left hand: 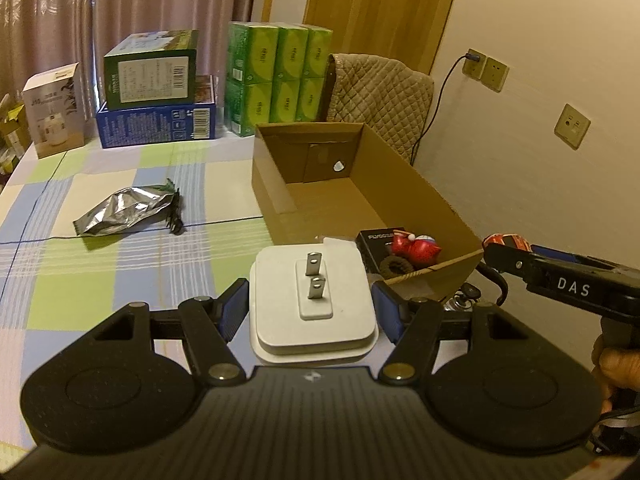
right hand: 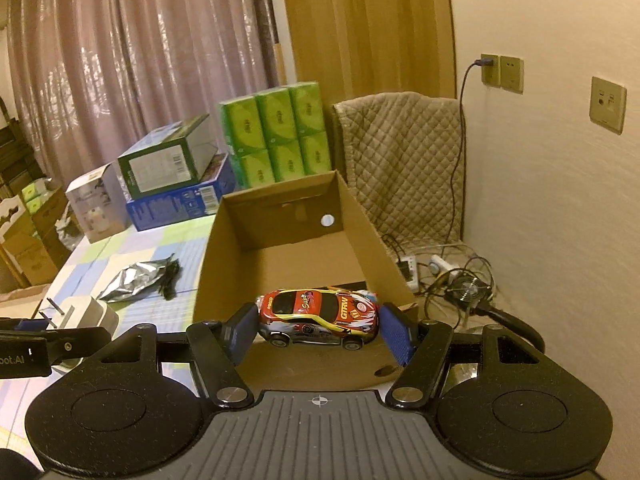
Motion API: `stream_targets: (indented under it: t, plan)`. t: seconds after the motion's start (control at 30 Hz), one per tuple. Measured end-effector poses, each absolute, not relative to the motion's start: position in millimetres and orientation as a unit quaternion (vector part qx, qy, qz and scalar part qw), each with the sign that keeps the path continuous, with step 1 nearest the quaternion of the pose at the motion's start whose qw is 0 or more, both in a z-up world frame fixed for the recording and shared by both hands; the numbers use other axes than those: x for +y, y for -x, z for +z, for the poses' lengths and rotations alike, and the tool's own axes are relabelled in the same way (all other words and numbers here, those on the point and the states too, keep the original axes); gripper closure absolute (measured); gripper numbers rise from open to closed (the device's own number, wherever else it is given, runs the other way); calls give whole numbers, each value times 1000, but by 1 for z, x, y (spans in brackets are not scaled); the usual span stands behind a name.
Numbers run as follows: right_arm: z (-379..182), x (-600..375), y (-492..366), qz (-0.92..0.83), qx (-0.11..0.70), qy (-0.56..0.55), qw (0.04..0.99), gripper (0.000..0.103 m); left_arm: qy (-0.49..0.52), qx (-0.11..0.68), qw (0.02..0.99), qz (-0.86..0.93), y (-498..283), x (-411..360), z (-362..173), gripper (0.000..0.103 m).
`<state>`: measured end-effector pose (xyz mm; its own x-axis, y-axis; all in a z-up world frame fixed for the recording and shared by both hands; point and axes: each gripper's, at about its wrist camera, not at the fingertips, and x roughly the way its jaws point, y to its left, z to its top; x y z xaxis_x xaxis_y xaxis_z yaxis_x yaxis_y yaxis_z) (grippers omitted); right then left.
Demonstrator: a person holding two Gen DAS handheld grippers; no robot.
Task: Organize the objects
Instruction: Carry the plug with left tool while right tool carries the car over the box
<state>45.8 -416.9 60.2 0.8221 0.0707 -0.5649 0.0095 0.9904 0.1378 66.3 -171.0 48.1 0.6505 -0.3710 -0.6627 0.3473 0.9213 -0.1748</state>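
Note:
My left gripper (left hand: 310,306) is shut on a white power adapter (left hand: 312,304), prongs facing up, held above the checked tablecloth just left of the cardboard box (left hand: 400,168). My right gripper (right hand: 318,330) is shut on a red and yellow toy car (right hand: 320,316), held sideways over the box's near edge (right hand: 280,360). In the left wrist view the right gripper (left hand: 506,250) shows at the right with the car (left hand: 506,240). The near end of the box holds a black packet (left hand: 378,240), a red toy (left hand: 416,248) and a dark hair tie (left hand: 396,268).
A crumpled silver foil bag (left hand: 124,212) with a black clip (left hand: 174,212) lies on the table (left hand: 60,272). Stacked boxes (left hand: 156,92) and green tissue packs (left hand: 276,76) stand at the far edge. A quilted chair (left hand: 380,96), wall sockets and floor cables (right hand: 452,276) are right of the box.

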Motion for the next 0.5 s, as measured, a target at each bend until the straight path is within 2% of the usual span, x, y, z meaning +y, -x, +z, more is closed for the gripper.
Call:
stream_targets:
  t: [0.5]
  plan:
    - [53, -434, -72, 9, 304, -59, 951, 40, 9, 373, 901, -219, -95, -203, 42, 41]
